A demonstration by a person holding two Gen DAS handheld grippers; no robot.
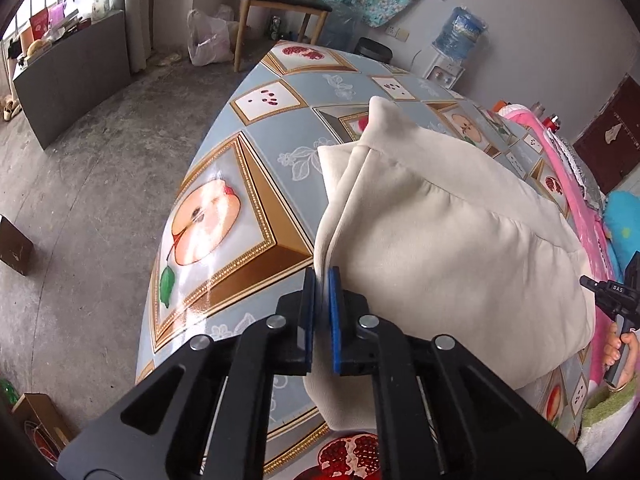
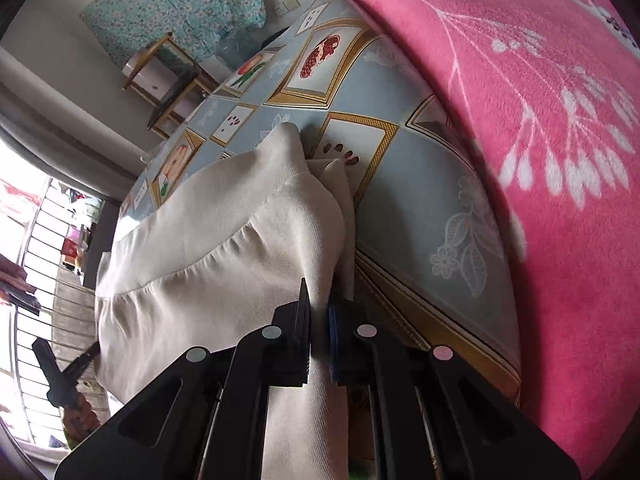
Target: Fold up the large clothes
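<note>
An edge of the cream garment (image 1: 432, 240) is being pinched by the left gripper (image 1: 322, 280), whose blue pads are pressed together on the fabric fold. From this gripper the cloth is being spread forward and to the right, lying bunched and partly doubled over on the bench (image 1: 256, 152), which is covered by a fruit-patterned cloth. In the right wrist view, the right gripper (image 2: 319, 300) is being closed on another edge of the same cream garment (image 2: 208, 248), with the cloth passing between its fingers and running back under the camera. The garment is being stretched forward and leftward from this gripper. Just beside it on the right, a pink blanket (image 2: 520, 100) is lying along the bench (image 2: 420, 208).
</note>
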